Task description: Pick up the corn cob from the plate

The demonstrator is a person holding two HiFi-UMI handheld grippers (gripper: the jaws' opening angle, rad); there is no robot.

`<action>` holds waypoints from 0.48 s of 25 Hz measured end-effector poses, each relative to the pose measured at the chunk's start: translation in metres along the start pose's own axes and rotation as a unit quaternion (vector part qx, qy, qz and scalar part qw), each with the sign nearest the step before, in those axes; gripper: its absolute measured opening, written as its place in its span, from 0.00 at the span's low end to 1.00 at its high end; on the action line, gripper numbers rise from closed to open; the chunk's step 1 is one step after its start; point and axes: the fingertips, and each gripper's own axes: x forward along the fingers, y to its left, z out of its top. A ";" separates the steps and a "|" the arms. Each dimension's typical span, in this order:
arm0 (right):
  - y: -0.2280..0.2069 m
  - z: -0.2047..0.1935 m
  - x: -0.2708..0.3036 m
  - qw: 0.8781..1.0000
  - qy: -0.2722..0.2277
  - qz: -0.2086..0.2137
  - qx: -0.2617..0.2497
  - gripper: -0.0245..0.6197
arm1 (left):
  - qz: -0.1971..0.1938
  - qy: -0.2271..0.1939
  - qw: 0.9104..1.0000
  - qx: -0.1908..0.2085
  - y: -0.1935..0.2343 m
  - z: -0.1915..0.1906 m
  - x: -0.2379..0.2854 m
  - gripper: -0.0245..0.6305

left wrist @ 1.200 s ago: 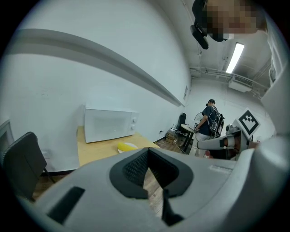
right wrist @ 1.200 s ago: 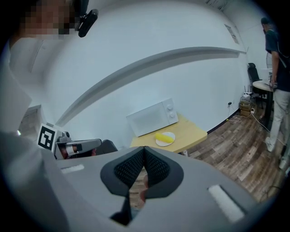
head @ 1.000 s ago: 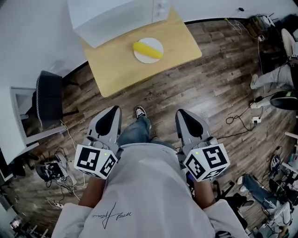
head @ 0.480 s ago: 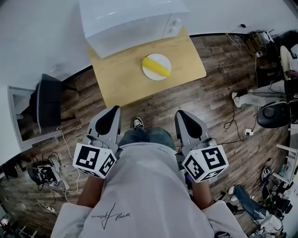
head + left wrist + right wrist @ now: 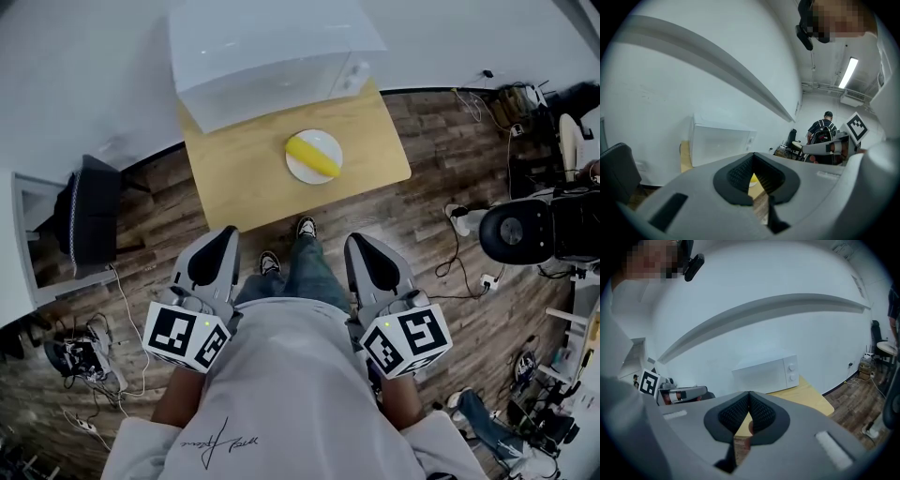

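The light wooden table (image 5: pixel 244 178) has come nearer. The left hand-held gripper (image 5: pixel 223 232) and right hand-held gripper (image 5: pixel 358 240), both shut and empty, must reach the yellow corn cob (image 5: pixel 312 156), then open.

The light is bright and even; a ceiling tube (image 5: pixel 847 72) glows right of the microwave (image 5: pixel 719 143), whose top washes out white. The corn cob (image 5: pixel 312 156) before it looks crisp, barely shadowed. Fisheye bends the ledge (image 5: pixel 717 63) above it; corners darken.

My left gripper (image 5: pixel 221 236) and right gripper (image 5: pixel 362 242) sit side by side, tilted slightly down; the right jaws are pressed together and empty, the left seemingly too.
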 end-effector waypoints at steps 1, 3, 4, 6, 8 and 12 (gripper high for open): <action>-0.001 0.002 0.001 1.000 -0.002 0.002 -0.001 0.06 | 0.000 -0.001 1.000 0.001 -0.001 0.002 0.002 0.03; -0.006 0.006 0.005 1.000 -0.003 0.005 -0.001 0.06 | 0.001 -0.002 1.000 0.003 -0.002 0.006 0.009 0.03; -0.008 0.008 0.007 1.000 -0.003 0.007 -0.001 0.06 | 0.002 -0.003 1.000 0.004 -0.002 0.008 0.012 0.03; -0.014 0.012 0.010 1.000 -0.003 0.011 -0.002 0.06 | 0.005 -0.004 1.000 0.004 -0.004 0.012 0.019 0.03; -0.020 0.017 0.015 1.000 -0.002 0.015 -0.004 0.06 | 0.008 -0.006 1.000 0.004 -0.004 0.017 0.025 0.03; -0.029 0.025 0.025 1.000 0.000 0.023 -0.010 0.06 | 0.012 -0.006 1.000 0.003 -0.004 0.022 0.037 0.03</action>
